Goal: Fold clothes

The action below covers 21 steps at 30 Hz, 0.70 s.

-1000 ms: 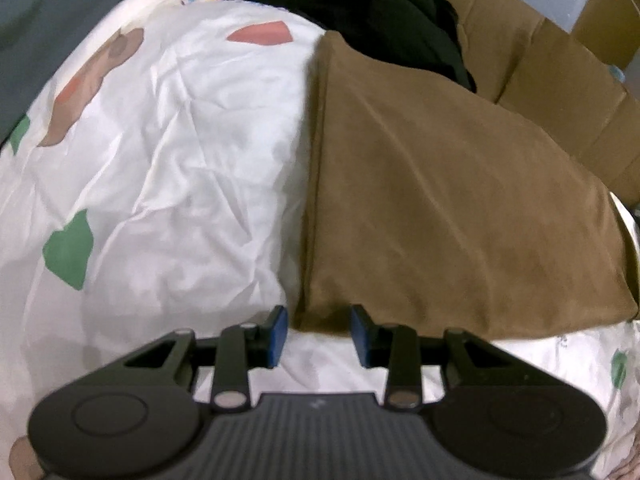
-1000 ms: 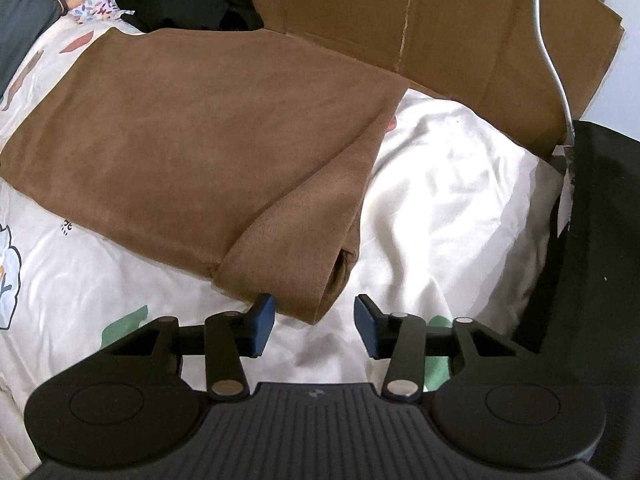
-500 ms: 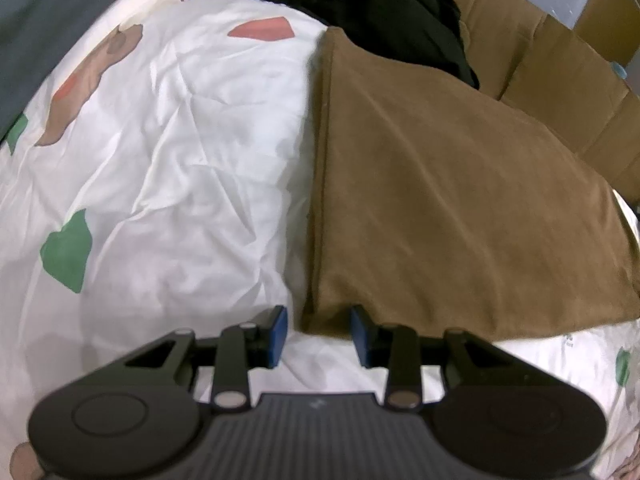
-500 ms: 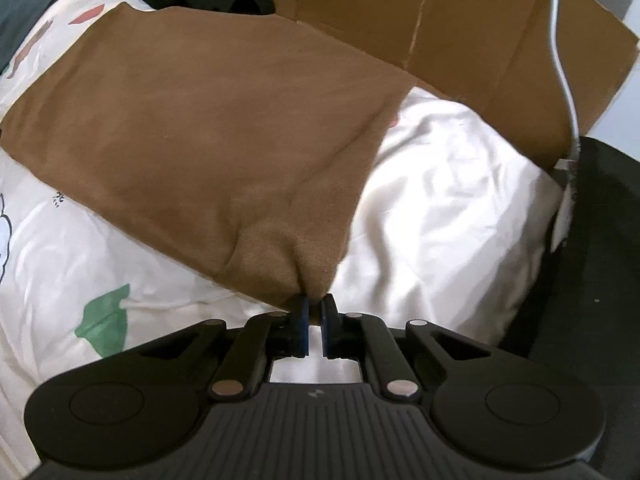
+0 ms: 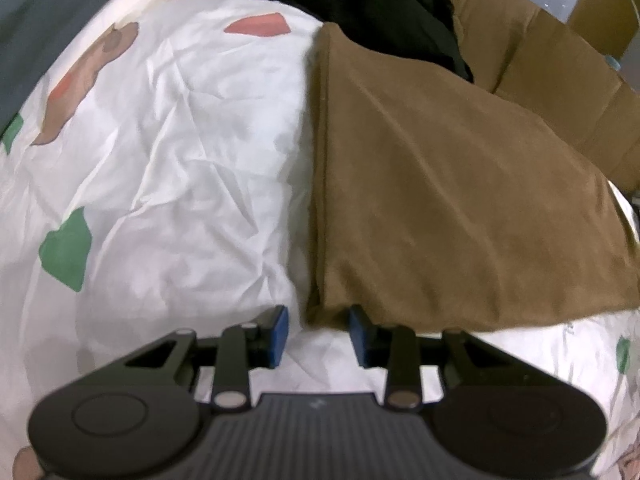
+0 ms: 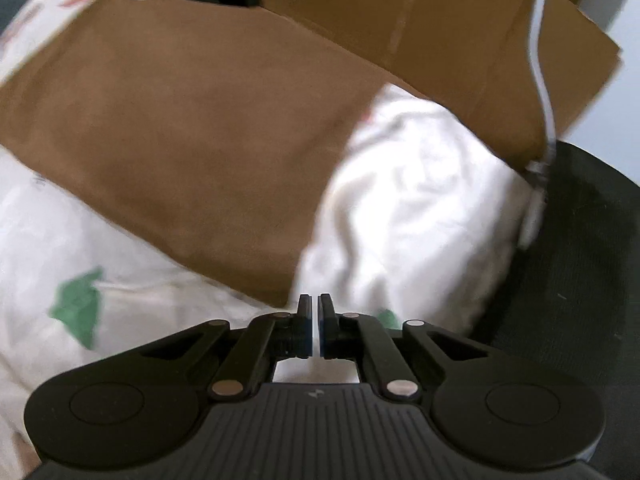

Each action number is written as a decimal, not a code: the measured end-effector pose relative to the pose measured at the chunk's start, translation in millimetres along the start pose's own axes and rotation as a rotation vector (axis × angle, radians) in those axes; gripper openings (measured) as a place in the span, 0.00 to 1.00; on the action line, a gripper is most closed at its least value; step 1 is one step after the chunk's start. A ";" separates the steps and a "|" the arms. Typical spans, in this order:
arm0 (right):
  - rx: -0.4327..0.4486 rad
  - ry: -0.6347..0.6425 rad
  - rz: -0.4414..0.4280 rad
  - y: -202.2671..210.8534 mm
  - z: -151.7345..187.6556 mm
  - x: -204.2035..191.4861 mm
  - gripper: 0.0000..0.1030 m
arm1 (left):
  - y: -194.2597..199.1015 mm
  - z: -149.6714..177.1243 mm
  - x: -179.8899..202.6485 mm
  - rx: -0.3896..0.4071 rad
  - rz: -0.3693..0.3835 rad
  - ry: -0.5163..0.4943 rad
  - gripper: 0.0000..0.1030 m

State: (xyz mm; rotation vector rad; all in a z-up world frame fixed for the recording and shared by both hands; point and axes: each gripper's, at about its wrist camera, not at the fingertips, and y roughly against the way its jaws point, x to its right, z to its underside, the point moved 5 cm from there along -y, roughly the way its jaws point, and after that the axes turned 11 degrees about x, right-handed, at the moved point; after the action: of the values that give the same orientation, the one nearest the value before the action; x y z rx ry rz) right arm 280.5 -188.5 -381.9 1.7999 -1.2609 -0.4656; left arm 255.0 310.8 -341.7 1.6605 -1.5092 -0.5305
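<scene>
We see the brown cloth spread flat on the white printed sheet. Our left gripper has its fingers spread apart, and the cloth's near corner lies just ahead of the gap, closer to the right pad; nothing is held.

Our right gripper has its fingers nearly closed, a thin slit left between them. The cloth's near corner ends just beyond the left fingertip; with the blur, we cannot tell whether any fabric is caught between the pads.

Only the left view shows the black garment past the cloth's far end. Only the right view shows the white cable along the cardboard.

In the left view the cloth's left edge runs straight away from us. In the right view its long axis runs from upper left to the near corner.
</scene>
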 end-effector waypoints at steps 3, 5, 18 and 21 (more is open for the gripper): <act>0.007 -0.043 -0.013 4.7 0.9 8.7 0.03 | -1.3 4.1 -5.5 -0.005 0.031 0.018 0.18; 0.019 -0.086 -0.052 10.6 0.7 10.0 0.04 | -2.3 6.8 -11.2 -0.008 0.029 0.044 0.17; 0.050 -0.170 -0.152 14.2 -4.2 -11.6 0.37 | -13.6 28.5 -49.2 -0.026 0.093 0.430 0.23; 0.047 -0.168 -0.156 13.1 -4.3 -14.5 0.37 | -22.0 35.6 -55.9 -0.027 0.096 0.495 0.23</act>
State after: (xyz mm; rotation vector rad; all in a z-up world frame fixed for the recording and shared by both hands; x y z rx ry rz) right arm 270.0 -175.2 -371.3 1.9398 -1.2582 -0.6923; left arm 230.4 353.3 -391.3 1.5446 -1.1993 -0.0733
